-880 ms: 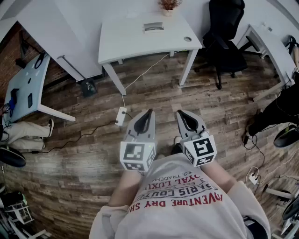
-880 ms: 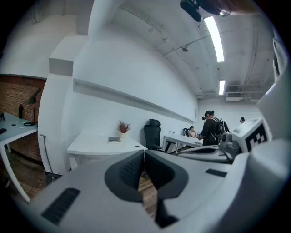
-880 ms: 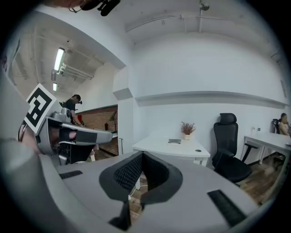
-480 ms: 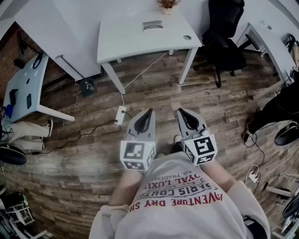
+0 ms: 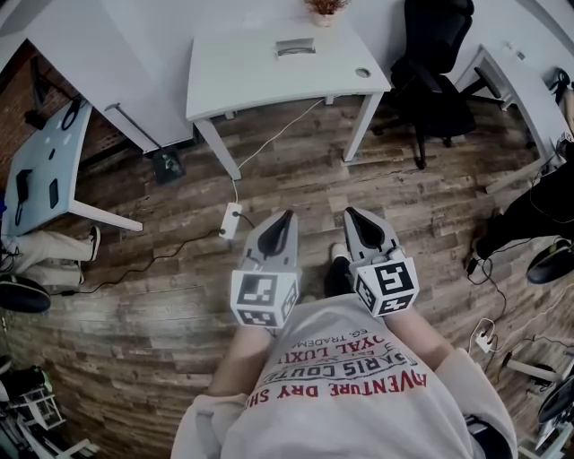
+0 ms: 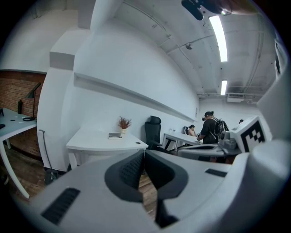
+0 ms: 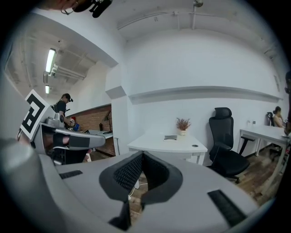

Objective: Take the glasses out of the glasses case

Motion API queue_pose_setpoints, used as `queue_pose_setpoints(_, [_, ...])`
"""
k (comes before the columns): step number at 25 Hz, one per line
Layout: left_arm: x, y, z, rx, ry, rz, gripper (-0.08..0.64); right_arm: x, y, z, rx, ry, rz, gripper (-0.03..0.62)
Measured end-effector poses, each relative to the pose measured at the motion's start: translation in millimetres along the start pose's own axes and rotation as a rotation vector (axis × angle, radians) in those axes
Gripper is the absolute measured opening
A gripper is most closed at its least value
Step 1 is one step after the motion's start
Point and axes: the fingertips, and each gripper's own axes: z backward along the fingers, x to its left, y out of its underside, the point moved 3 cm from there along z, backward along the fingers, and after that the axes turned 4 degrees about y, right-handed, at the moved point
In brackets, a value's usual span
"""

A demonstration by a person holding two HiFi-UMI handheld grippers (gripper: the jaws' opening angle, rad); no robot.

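Hovering side by side above the wooden floor (image 5: 161, 233), the left gripper (image 5: 287, 215) and right gripper (image 5: 349, 212) face the white bench (image 5: 260, 76). Both sets of jaws are clenched, gripping nothing.

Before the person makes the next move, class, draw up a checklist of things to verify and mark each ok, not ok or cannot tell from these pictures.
1. Left tool empty: ok, jaws together with nothing between them.
2. Right tool empty: ok, jaws together, nothing held.
3. Tools open for a grasp: not ok, both shut.
4. White table within reach: not ok, floor lies between it and the person.
5. Glasses case found: cannot tell; a flat grey thing lies on the table near a potted plant, too small to identify.
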Motion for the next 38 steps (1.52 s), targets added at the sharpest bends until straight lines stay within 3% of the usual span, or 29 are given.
queue_pose_setpoints(7, [19.2,1.9,-38.3,0.023,-0.04,0.036,0.008,-31.1,5.1,-40.8,0.032,-0.004,-0.028,0.012])
queue_pose_setpoints(14, [44.1,-18.7,-101.2,0.033,-0.088,0.035,0.008,-73.3,-20.0,-103.9,0.014,-0.053,-0.023,0.012])
queue_pose_setpoints(30, [81.1,-76.0,-293.5,0.027,-0.2,0.063,0.008,-224.4,-69.2,-251.5,0.032,-0.169,-0.014,0.012])
queue_pose_setpoints(38, [113.9,-77.8,-332.3,0.072,-0.244,0.055,0.008,-237.3,-65.5,-304.8,0.074,-0.222,-0.019,0.012])
